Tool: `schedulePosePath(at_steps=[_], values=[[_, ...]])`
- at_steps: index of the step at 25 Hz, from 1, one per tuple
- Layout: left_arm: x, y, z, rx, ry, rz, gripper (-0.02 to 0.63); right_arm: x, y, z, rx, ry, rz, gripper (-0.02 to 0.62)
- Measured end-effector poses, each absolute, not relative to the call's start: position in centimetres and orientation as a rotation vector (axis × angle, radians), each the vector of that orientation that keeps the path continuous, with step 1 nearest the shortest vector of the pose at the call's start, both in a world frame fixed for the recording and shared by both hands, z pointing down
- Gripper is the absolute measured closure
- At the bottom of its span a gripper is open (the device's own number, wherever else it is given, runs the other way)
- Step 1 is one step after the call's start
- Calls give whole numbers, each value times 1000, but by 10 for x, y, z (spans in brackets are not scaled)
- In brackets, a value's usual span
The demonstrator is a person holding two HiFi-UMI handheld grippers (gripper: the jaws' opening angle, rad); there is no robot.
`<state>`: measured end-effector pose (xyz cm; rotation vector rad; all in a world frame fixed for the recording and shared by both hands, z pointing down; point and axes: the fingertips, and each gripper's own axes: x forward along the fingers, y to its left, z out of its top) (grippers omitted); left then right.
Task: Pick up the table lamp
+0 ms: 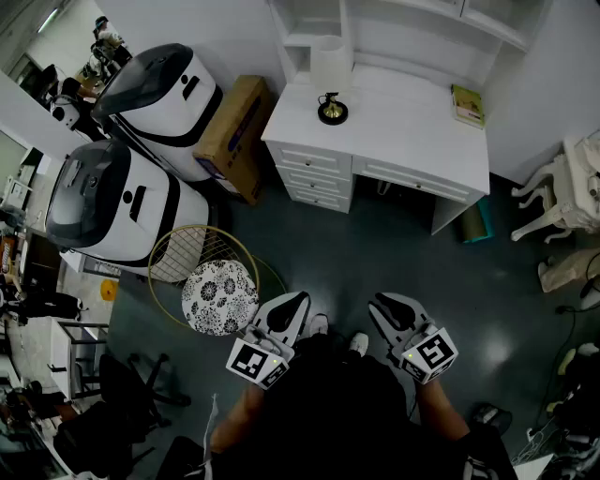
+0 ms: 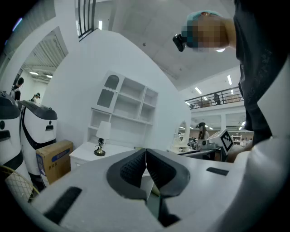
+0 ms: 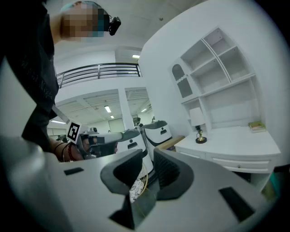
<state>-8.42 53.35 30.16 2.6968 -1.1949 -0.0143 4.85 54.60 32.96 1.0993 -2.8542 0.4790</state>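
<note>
The table lamp [image 1: 330, 82] has a white shade and a round brass base. It stands upright at the left end of a white desk [image 1: 412, 131], far ahead across the dark floor. It shows small in the left gripper view [image 2: 103, 138] and in the right gripper view [image 3: 197, 124]. My left gripper [image 1: 300, 300] is held low near my body, its ribbed pads pressed together [image 2: 146, 154] with nothing in them. My right gripper [image 1: 379, 303] hangs beside it, its jaws drawn in as far as they go [image 3: 148, 156] and empty. Both grippers point toward the desk, well short of the lamp.
A green book [image 1: 467, 103] lies at the desk's right end under a white shelf unit [image 1: 403, 28]. Two large white machines [image 1: 155, 94] and a cardboard box [image 1: 232, 131] stand left of the desk. A floral stool [image 1: 218, 296] and wire basket [image 1: 192, 251] sit near my left.
</note>
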Motion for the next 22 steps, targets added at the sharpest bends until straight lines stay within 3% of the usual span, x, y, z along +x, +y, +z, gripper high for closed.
schedulePosePath(at_steps=[15, 22], values=[[-76, 543, 274, 2747, -1349, 7, 588, 36, 553, 286, 944, -2974, 165, 506], [-86, 529, 288, 2693, -1406, 7, 588, 35, 536, 298, 913, -3005, 229, 506]])
